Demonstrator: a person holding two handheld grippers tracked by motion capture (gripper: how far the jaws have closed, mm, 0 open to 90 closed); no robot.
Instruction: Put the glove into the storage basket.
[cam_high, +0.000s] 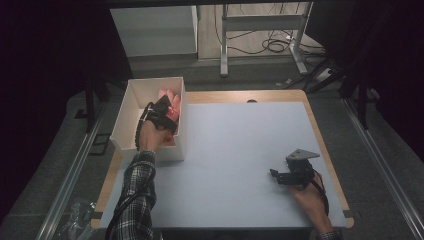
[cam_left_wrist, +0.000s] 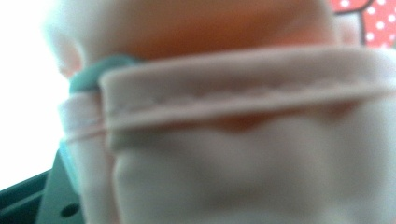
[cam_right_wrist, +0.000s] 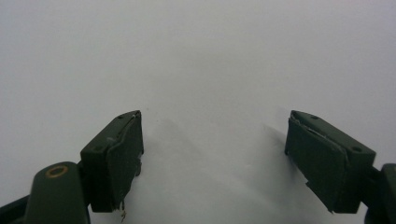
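Pink cloth (cam_left_wrist: 243, 158), a soft hemmed piece with a stitched band across it, lies in a heap inside the white box (cam_high: 131, 107) at the table's far left corner, beside a scrap of red fabric with white dots (cam_left_wrist: 369, 16). In the high view we see the cloth (cam_high: 170, 97) bunched toward the far right of the box, against its right wall. Our left gripper (cam_high: 162, 114) reaches down into the box from above, its tip among the folds; in the left gripper view the cloth sits so close to the lens that it blurs, and a teal-grey part of the gripper shows at the lower left edge. We cannot tell from these pictures whether its jaws are pressing on the cloth or standing free of it. Our left hand (cam_high: 148, 137) rests over the near wall of the box, a plaid sleeve (cam_high: 137, 195) trailing back to the table's near edge. Well apart, at the near right of the pale blue mat (cam_high: 235, 155), our right gripper (cam_high: 274, 173) rests low over the surface in our right hand (cam_high: 307, 197), pointing left, the grey three-cornered plate on top. In the right gripper view its two black jaws stand wide apart with bare mat (cam_right_wrist: 210, 70) between them, gripping nothing. The mat covers a wooden table (cam_high: 327, 150) whose edge shows along the far and right sides.
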